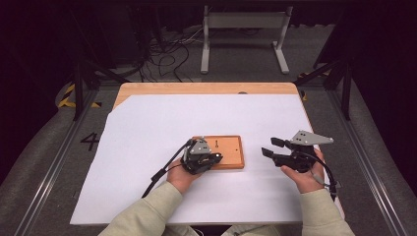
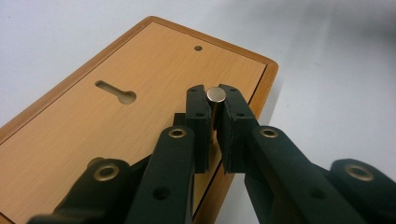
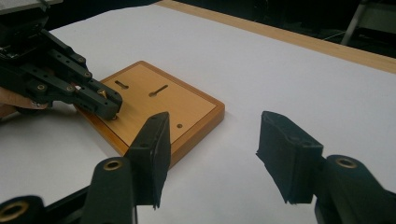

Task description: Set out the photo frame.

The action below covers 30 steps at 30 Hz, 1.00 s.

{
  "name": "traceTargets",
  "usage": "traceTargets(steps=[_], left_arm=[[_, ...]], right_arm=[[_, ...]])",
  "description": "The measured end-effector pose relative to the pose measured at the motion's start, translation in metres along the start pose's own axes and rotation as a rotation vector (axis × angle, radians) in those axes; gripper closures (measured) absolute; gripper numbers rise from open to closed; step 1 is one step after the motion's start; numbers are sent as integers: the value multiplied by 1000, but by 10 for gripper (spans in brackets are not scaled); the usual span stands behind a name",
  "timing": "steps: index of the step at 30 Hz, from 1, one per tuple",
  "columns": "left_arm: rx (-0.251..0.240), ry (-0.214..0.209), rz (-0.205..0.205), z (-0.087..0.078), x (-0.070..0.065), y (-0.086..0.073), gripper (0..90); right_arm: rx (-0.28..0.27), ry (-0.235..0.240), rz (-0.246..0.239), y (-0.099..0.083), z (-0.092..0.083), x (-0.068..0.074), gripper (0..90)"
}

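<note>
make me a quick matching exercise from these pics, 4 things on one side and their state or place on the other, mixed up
Things:
1. left gripper
2. right gripper
3. wooden board
4. metal pin

States:
A. lies flat on the white sheet
B. open, holding nothing
C. pinched upright between two black jaws
D. shut over the board's edge

Pairs: 1-D, 2-B, 3-A, 4-C

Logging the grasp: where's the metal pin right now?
The pin sits clamped between the left gripper's jaws in the left gripper view, over the wooden board's near edge.
</note>
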<state>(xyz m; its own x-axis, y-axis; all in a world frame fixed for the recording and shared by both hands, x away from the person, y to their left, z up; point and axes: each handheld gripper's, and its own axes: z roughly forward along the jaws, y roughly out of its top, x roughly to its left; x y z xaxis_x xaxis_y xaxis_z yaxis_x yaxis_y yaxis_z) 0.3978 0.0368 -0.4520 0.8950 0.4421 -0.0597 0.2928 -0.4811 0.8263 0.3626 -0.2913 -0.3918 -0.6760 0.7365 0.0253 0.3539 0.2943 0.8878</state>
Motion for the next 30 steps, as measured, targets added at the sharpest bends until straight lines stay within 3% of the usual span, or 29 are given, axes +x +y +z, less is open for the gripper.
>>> traceTargets(steps=[2, 5, 6, 7, 8, 9, 12, 16, 17, 22, 25, 30], left_arm=[[-3, 2, 8, 0, -1, 0, 836], [-4, 25, 66, 1, -5, 0, 837], [-4, 25, 66, 1, -5, 0, 837], [0, 41, 105, 1, -7, -1, 838], [0, 41, 105, 1, -7, -1, 837], [1, 51, 128, 1, -8, -1, 837], [-1, 87, 247, 0, -13, -3, 833], [3, 125, 349, -2, -21, -7, 830], [3, 125, 349, -2, -21, -7, 829], [7, 183, 510, -4, -33, -11, 834], [-8, 194, 592, -5, -36, -15, 836], [-18, 211, 652, -5, -40, -18, 838]], right_arm=[[1, 2, 0, 0, 0, 0, 443], [4, 4, -3, 0, 1, 1, 444], [4, 4, -3, 0, 1, 1, 444], [6, 6, -5, 0, 1, 1, 445], [6, 6, -5, 0, 1, 1, 445], [6, 7, -6, 0, 1, 1, 445], [6, 6, -10, 0, 1, 1, 445], [5, 10, -20, 1, 1, 2, 445], [5, 10, -20, 1, 1, 2, 445], [1, 16, -32, 2, 2, 3, 454], [6, 36, -32, 2, 3, 4, 477], [32, 67, -22, 4, 5, 6, 500]])
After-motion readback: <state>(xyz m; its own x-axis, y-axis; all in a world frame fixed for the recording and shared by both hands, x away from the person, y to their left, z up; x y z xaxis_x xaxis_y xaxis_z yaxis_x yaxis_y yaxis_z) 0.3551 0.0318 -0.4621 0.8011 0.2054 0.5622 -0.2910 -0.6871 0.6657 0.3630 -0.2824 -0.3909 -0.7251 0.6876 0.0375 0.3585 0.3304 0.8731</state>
